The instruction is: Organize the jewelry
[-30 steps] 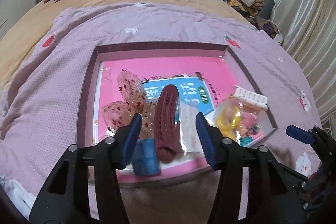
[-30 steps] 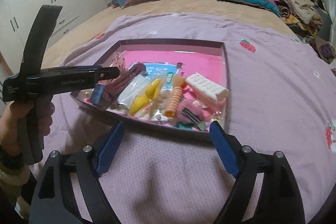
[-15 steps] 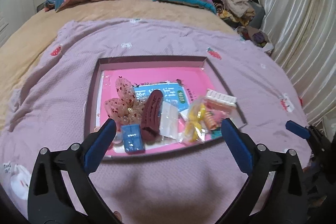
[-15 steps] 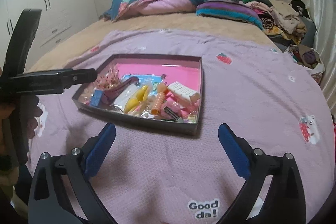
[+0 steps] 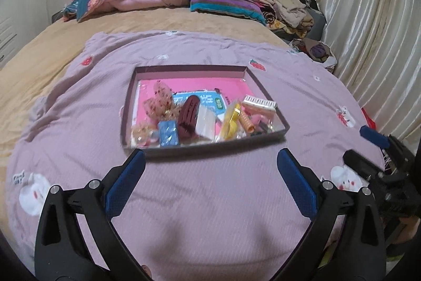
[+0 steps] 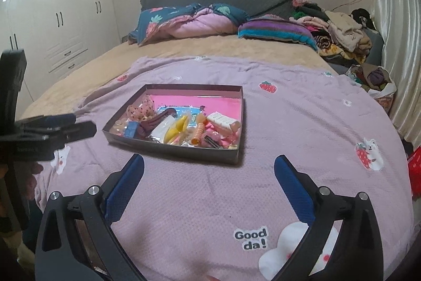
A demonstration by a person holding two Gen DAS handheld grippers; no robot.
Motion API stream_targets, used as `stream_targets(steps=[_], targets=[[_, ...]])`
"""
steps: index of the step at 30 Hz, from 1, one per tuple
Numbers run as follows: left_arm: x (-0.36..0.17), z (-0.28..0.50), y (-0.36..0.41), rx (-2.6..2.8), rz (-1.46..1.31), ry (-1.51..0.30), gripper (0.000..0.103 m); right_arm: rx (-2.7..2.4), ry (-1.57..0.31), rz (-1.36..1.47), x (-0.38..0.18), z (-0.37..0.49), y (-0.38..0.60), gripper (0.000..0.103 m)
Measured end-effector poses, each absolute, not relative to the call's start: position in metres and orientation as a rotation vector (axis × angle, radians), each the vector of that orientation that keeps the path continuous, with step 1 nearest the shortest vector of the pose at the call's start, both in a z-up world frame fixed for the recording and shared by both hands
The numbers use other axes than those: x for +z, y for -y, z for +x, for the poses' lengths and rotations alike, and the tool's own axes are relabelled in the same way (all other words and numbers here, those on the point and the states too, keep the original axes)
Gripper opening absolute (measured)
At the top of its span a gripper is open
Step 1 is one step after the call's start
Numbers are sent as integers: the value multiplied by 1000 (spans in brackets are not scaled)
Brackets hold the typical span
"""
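A wide bed with a tan sheet (image 6: 110, 65) filled the room, white wardrobes (image 6: 52, 17) on one side, pale pleated curtains (image 5: 373, 30) on the other. A lilac knitted blanket printed with strawberries (image 5: 210, 188) covered its near half and carried a shallow dark cardboard tray with a pink floor (image 5: 126, 107). Hair clips and trinkets were heaped toward the tray's near edge, among them a maroon clip (image 5: 188, 116); the smaller pieces were too jumbled to identify. The left gripper (image 5: 210, 170) and right gripper (image 6: 209, 173) both hovered short of the tray, fingers spread wide, holding nothing.
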State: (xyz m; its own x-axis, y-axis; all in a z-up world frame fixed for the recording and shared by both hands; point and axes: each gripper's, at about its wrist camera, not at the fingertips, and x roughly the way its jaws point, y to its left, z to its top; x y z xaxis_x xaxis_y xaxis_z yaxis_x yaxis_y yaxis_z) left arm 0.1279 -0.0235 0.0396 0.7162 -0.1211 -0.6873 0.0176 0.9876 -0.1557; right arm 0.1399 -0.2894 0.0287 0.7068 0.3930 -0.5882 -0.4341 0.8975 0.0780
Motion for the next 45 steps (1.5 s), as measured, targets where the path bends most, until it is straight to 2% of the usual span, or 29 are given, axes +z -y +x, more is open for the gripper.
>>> stream_targets(steps=[13, 27, 45], targets=[[17, 81, 16, -50, -131, -752, 94, 471, -647, -32, 12, 107, 288, 99], [-19, 64, 17, -16, -132, -783, 94, 423, -683, -3, -22, 92, 293, 99], [-20, 63, 21, -11, -133, -792, 94, 442, -706, -21, -28, 91, 289, 99]])
